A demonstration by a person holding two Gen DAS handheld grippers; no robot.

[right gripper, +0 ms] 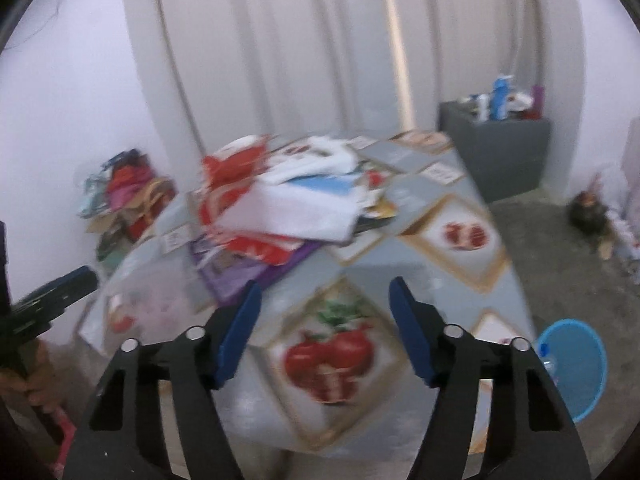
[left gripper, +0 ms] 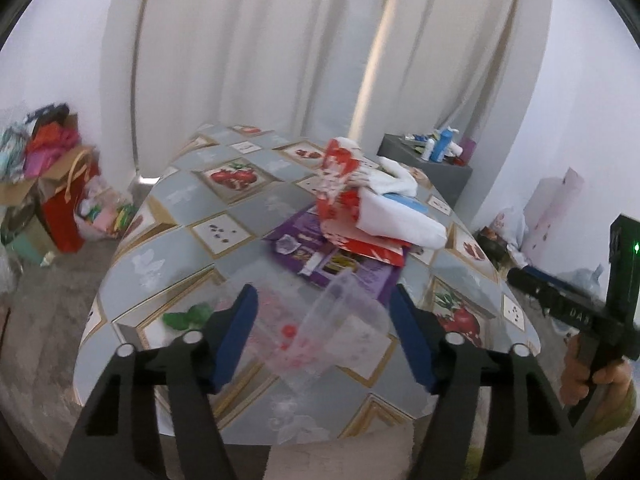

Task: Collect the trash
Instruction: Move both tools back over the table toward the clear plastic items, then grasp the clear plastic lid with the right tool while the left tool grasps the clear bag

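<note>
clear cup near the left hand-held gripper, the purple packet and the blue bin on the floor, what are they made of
The clear cup looks like thin see-through plastic: the tablecloth pattern shows through it. The purple packet seems to be glossy printed film or card; blur leaves that open. The blue bin looks like moulded plastic, in an even, smooth colour.

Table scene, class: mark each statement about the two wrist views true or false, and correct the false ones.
1. A clear plastic bag lies in front of the left gripper. True.
2. The right gripper clamps a red wrapper. False: its jaws stand apart with nothing between them.
3. A blue basket stands on the floor beside the table. True.
4. The purple wrapper lies on top of the pile. False: the red and white wrappers lie over it.
</note>
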